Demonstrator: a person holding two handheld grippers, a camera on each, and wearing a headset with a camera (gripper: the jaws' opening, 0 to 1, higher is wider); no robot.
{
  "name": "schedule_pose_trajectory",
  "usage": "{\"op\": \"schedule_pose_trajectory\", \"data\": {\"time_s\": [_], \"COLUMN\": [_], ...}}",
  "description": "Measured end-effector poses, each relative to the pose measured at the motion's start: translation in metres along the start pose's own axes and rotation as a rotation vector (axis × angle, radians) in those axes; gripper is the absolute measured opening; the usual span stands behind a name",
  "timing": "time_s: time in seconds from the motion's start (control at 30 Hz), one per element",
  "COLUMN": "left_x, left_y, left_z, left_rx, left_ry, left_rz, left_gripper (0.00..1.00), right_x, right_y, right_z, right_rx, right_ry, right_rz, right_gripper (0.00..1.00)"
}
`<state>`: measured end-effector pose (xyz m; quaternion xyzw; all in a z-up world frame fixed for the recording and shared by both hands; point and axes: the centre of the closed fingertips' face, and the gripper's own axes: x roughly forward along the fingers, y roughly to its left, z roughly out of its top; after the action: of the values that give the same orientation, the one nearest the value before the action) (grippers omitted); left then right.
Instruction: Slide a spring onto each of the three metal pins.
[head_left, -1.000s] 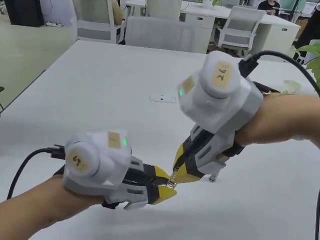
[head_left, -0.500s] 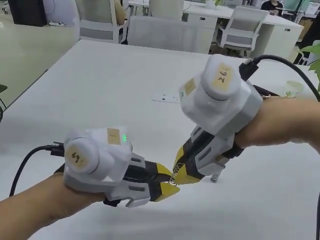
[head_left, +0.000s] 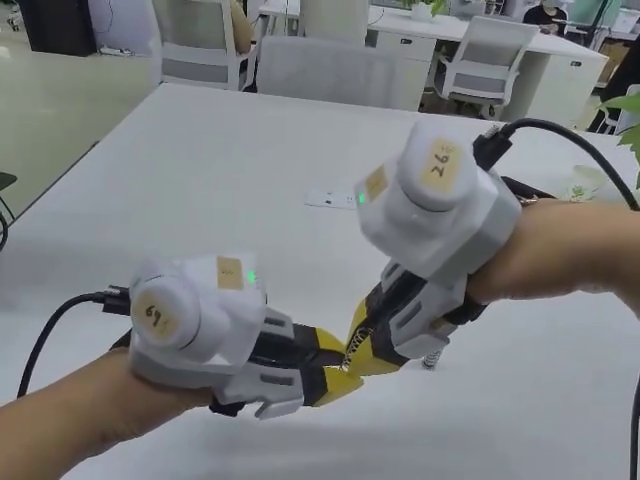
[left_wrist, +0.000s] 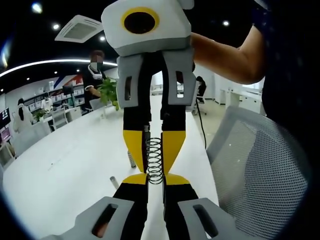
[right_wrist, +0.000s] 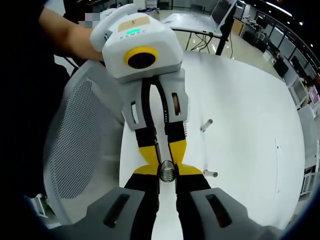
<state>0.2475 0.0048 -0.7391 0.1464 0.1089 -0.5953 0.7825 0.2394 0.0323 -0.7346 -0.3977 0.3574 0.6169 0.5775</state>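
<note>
The spring (head_left: 350, 345) is being held above the surface (head_left: 200, 180), clenched by both the left gripper (left_wrist: 155, 181) and the right gripper (right_wrist: 167, 172). Its axis is probably being lined up to a metal pin (right_wrist: 206, 125), best done without crushing the coils.

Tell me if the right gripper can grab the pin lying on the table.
Probably not yet. The pin lies clear on the table, but the right gripper is shut on the spring, tip to tip with the left gripper.

White tbl (head_left: 200, 180), 2 metal pins (right_wrist: 210, 174), 1 upright spring (head_left: 430, 352)
</note>
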Motion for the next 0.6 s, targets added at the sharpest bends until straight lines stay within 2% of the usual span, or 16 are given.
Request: {"op": "schedule_pose_trajectory", "data": {"time_s": [0.13,0.23,0.6], "left_x": [-0.002,-0.003,-0.02], "left_y": [0.0,0.001,0.007], "left_z": [-0.002,-0.008,-0.02], "left_rx": [-0.011,-0.02,-0.072], "left_ry": [0.006,0.027,0.028], "left_rz": [-0.002,0.0,0.04], "left_gripper": [0.04,0.1,0.19], "right_x": [0.0,-0.001,-0.001], "right_y": [0.0,-0.002,-0.005], "right_z": [0.001,0.001,-0.006], "right_rx": [-0.001,-0.001,0.008], "right_ry": [-0.002,0.0,0.018], "right_rz": [0.001,-0.005,-0.011], "right_gripper": [0.09,0.09,0.09]}}
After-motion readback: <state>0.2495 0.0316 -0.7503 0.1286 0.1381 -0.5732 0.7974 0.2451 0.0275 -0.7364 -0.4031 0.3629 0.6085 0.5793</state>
